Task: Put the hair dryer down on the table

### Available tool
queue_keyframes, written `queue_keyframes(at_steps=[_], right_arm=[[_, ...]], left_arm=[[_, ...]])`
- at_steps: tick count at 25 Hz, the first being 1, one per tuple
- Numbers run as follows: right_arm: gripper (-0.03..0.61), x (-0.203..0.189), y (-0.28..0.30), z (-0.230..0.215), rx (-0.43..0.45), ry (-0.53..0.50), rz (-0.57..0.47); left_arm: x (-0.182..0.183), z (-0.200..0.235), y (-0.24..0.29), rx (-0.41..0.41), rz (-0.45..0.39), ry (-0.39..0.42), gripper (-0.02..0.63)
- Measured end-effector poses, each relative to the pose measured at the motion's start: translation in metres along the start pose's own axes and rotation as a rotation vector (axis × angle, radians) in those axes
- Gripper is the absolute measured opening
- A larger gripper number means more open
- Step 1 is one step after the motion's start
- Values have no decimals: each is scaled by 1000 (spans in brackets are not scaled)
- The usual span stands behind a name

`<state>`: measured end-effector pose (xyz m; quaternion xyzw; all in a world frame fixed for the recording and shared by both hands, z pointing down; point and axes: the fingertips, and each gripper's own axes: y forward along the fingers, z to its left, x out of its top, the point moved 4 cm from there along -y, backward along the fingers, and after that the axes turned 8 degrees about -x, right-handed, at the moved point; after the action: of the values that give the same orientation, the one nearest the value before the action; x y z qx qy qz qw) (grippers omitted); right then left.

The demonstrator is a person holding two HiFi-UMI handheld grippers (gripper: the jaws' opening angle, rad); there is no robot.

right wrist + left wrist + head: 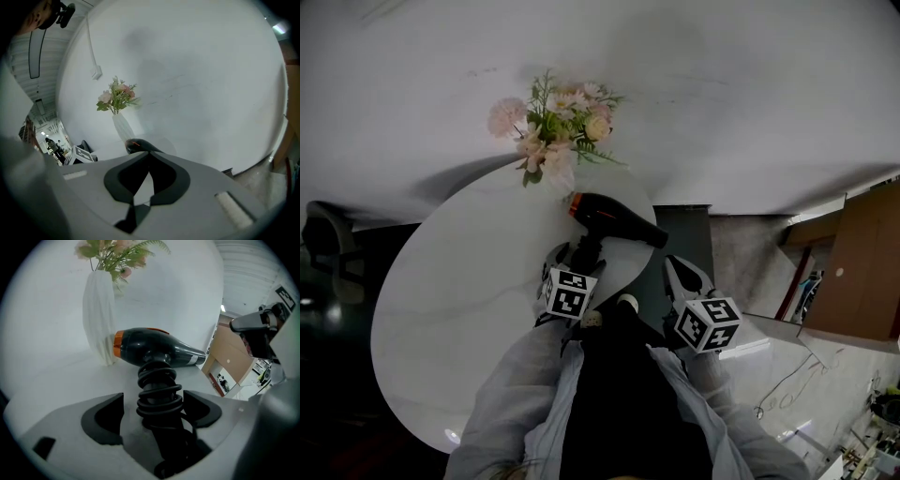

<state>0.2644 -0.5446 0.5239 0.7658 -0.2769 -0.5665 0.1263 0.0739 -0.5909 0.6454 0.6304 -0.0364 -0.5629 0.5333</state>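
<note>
A black hair dryer with an orange ring at its back lies on the round white table, close to the far right edge. Its barrel points right. In the left gripper view the hair dryer has its cord coiled round the handle, which runs back between my left gripper's jaws. Those jaws stand wide, with a gap showing at the left pad. My left gripper is open. My right gripper hangs just off the table's right edge, its tips together and nothing between them.
A white ribbed vase of pink flowers stands just behind the dryer's orange end. A dark chair sits at the table's left. A brown cabinet stands at the right beyond the grey floor. A white wall lies behind.
</note>
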Motion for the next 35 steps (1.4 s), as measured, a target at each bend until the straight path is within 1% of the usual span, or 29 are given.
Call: queue_keyframes(at_steps=[4, 7, 9, 12, 14, 16, 19, 22, 24, 26, 28, 31, 35], right_arm=[[10, 3, -5, 5, 13, -15, -15], [11, 7, -7, 10, 30, -30, -28], [11, 8, -7, 14, 44, -40, -33], [10, 10, -3, 23, 69, -56, -33], [11, 12, 1, 30, 88, -57, -35], [11, 14, 5, 39, 117, -53, -37], [11, 18, 9, 56, 161, -73, -41], [10, 19, 11, 71, 194, -111, -39], [11, 19, 12, 78, 211, -127, -40], [11, 21, 11, 83, 218, -139, -48], [10, 23, 9, 87, 218, -147, -61], [11, 27, 5, 91, 218, -159, -81], [9, 26, 1, 91, 207, -183, -87]], left_arm=[[-3, -3, -11, -23, -5, -3, 437], [-9, -10, -24, -73, 4, -22, 486], [-16, -12, -37, -104, -5, -72, 492], [-24, -13, -59, -130, -46, -165, 489], [-27, -10, -75, -136, -86, -225, 459], [-25, -7, -94, -148, -149, -272, 434], [-13, -6, -125, -174, -266, -297, 393], [2, -4, -153, -173, -366, -274, 336], [12, -1, -167, -147, -406, -243, 301], [19, 2, -179, -108, -444, -212, 246], [25, 6, -189, -84, -484, -201, 197], [31, 10, -199, -56, -523, -195, 134], [32, 17, -205, -2, -542, -190, 45]])
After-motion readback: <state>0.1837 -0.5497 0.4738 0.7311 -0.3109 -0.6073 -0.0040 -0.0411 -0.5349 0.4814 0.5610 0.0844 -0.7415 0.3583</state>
